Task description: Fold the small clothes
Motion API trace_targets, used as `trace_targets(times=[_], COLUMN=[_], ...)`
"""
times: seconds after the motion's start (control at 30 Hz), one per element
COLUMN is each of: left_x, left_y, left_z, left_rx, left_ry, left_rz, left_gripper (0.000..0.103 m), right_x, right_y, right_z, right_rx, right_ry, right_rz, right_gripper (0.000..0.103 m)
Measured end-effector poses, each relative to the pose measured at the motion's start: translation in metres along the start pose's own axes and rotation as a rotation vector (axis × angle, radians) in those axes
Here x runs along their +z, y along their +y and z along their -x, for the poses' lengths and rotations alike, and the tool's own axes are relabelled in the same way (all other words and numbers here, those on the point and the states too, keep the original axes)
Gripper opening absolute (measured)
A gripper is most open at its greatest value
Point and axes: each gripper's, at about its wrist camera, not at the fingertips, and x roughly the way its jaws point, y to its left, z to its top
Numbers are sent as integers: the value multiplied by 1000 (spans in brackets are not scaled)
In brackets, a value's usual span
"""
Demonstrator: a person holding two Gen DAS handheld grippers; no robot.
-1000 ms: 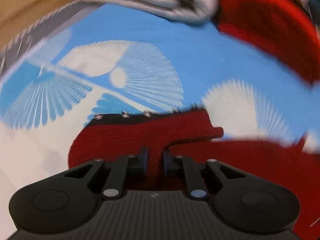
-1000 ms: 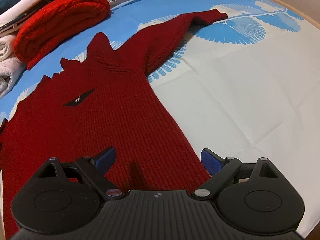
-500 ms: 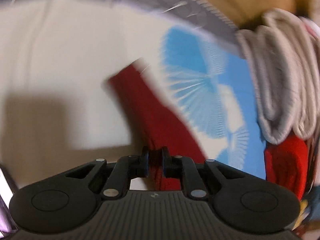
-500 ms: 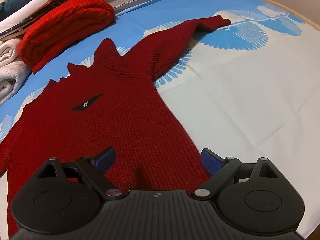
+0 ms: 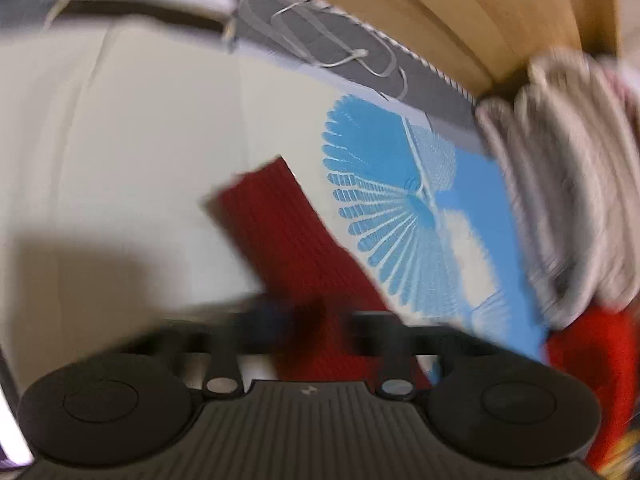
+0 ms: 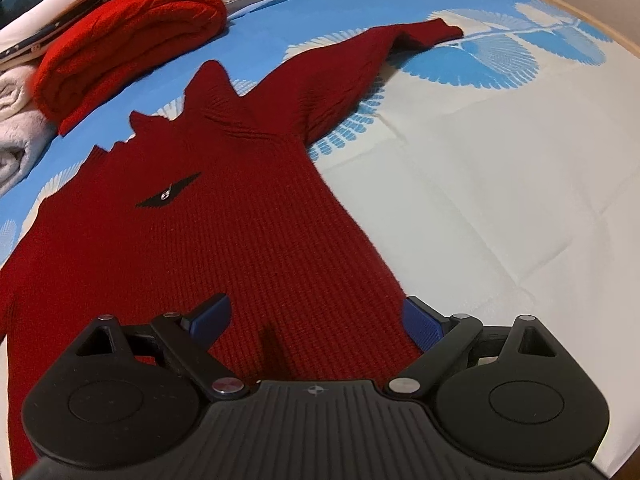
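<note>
Left wrist view, blurred. Cream sheet (image 5: 120,160): broad bare stretch at left, a shadow across its lower part. Dark red sleeve (image 5: 288,248): runs from the claw up and left, its cuff edge lying on the cream cloth. Left claw (image 5: 316,320): clenched on the sleeve, the knit pinched between its fingers. Blue fan print (image 5: 400,208): just right of the sleeve. Grey trim (image 5: 340,44) marks the cover's far edge, wood (image 5: 480,20) beyond it. Folded pale towels (image 5: 568,184): stacked at the right edge, a folded bright red knit (image 5: 592,360) below them.

Right wrist view. Pale towels (image 6: 16,136) and the bright red folded sweater (image 6: 128,36): stacked at far left, close to the spread garment's collar. Dark red sweater (image 6: 208,248): laid flat, front up, a small black winged emblem (image 6: 168,196) on the chest; collar points away, its right sleeve (image 6: 360,64) stretched up and right, its cuff on the blue print. Right claw (image 6: 316,316): released, jaws wide, hovering at the sweater's lower hem, its right finger (image 6: 420,320) at the garment's side edge. Cream bedcover (image 6: 500,208): bare open area to the right of the sweater, out to the curved wooden rim (image 6: 608,28).
</note>
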Motion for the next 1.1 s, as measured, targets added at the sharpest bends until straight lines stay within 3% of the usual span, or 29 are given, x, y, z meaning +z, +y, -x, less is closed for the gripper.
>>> trace_targets(times=[0.07,0.17,0.33,0.47,0.57,0.63,0.73,0.8,0.87,0.9,0.93,0.97,1.03,1.1], left_x=[-6,-19,-70,-152,-233,-295,-388,-451,-497,-508,-511,-510,-503,-490], left_y=[-16,-50,-134,-202,-241,-259,-269,-269,-258,-249,-237,-226,-214,-207], left_z=[14,47,111,153,175,176,162,138,107,96,93,94,98,111], left_rx=[17,-27,-264,-452,-564,-601,-585,-553,-468,-449,-477,-526,-563,-591], left_ry=[-55,-120,-124,-50,13,81,152,250,410,473,494,498,481,409], left_rz=[-57,-155,-337,-487,-628,-716,-847,-976,-1048,-1037,-1008,-979,-961,-997], left_gripper=[13,13,12,11,10,10,11,19,51,52,58,75,93,94], right_x=[1,2,2,2,2,3,5,6,6,6,6,7,7,8], right_y=[0,-2,-2,0,-4,-8,-15,-20,-25,-27,-29,-32,-37,-41], right_z=[2,5,13,19,22,23,24,26,28,28,29,30,31,31], right_rx=[7,24,68,101,101,99,103,105,105,105,108,110,114,117], right_ry=[-5,-4,-9,-16,-25,-26,-20,-23,-29,-28,-26,-26,-24,-24], right_rz=[8,-2,-12,1,4,-4,-21,-30,-36,-37,-37,-39,-46,-58], right_gripper=[93,93,93,93,93,92,92,92,92,93,93,93,93,93])
